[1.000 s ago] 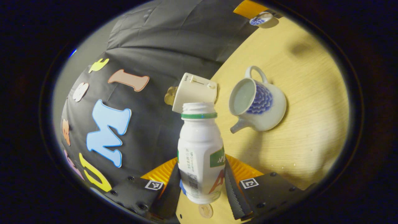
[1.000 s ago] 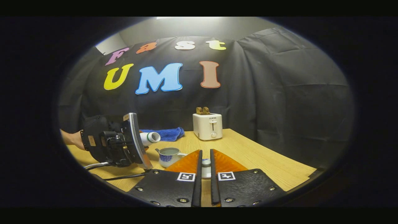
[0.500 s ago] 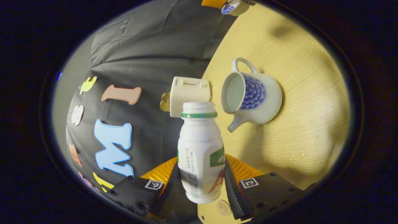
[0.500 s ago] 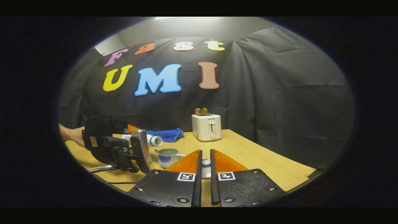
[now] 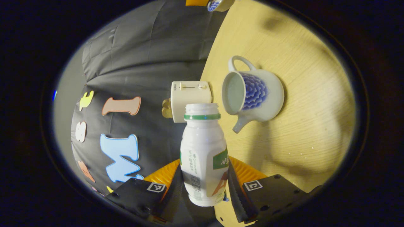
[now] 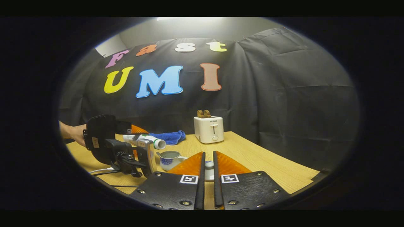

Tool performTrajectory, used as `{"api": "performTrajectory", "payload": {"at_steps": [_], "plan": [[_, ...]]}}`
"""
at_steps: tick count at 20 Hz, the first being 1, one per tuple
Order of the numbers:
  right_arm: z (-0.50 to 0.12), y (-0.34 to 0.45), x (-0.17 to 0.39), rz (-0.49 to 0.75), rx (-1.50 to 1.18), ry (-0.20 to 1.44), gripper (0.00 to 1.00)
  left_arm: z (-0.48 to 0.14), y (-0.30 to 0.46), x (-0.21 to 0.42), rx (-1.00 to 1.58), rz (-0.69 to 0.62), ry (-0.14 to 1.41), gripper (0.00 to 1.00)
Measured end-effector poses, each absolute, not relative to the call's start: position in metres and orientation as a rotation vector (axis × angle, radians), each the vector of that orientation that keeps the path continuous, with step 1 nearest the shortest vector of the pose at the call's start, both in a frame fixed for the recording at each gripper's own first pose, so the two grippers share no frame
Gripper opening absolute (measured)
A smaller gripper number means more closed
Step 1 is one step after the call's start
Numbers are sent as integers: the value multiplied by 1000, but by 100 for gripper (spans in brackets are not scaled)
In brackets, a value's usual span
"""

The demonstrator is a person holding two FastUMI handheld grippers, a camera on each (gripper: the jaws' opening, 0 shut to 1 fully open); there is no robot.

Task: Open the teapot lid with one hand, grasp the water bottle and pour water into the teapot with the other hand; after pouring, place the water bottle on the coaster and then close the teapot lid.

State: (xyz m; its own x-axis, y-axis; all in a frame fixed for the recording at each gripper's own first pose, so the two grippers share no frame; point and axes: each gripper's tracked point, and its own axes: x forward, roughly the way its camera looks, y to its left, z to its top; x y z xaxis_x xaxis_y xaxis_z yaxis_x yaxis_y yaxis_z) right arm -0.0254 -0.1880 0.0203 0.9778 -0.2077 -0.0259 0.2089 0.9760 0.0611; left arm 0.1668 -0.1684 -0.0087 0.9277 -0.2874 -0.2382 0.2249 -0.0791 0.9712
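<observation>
My left gripper (image 5: 205, 186) is shut on a white water bottle (image 5: 203, 154) with a green neck ring and no cap. In the left gripper view the white teapot (image 5: 252, 94) with a blue flower pattern stands open on the table, right of the bottle's mouth. In the right gripper view the left gripper (image 6: 142, 140) holds the bottle (image 6: 148, 141) almost on its side, mouth just above the teapot (image 6: 170, 157). I cannot make out a stream of water. My right gripper (image 6: 208, 167) is shut on the teapot lid (image 6: 209, 170), held off to the teapot's right. The lid (image 5: 217, 4) shows at the top edge.
A white toaster (image 6: 209, 129) with toast in it stands at the back of the wooden table (image 6: 268, 164). A blue cloth (image 6: 170, 136) lies left of it by the wall. A hand (image 6: 74, 132) holds the left gripper, and a cable trails from it.
The left gripper has rolled and dipped further, bringing the bottle's mouth lower and closer to the teapot's opening. The right gripper and the lid have stayed put.
</observation>
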Motion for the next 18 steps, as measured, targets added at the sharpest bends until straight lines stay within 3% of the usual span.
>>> {"api": "performTrajectory", "payload": {"at_steps": [3,4,5,10,18], "plan": [[21,-190,-26,-214,71,10,12,-7,-169,168,1627,-427,-51,75],[21,-189,-26,-215,70,10,12,-6,-169,169,1643,-425,-54,81],[22,-189,-25,-214,71,11,12,-5,-169,169,1656,-425,-58,75],[19,-191,-25,-215,75,17,12,-3,-172,171,1696,-429,-67,78],[18,-192,-26,-212,89,18,12,0,-170,173,1764,-423,-77,75]]}}
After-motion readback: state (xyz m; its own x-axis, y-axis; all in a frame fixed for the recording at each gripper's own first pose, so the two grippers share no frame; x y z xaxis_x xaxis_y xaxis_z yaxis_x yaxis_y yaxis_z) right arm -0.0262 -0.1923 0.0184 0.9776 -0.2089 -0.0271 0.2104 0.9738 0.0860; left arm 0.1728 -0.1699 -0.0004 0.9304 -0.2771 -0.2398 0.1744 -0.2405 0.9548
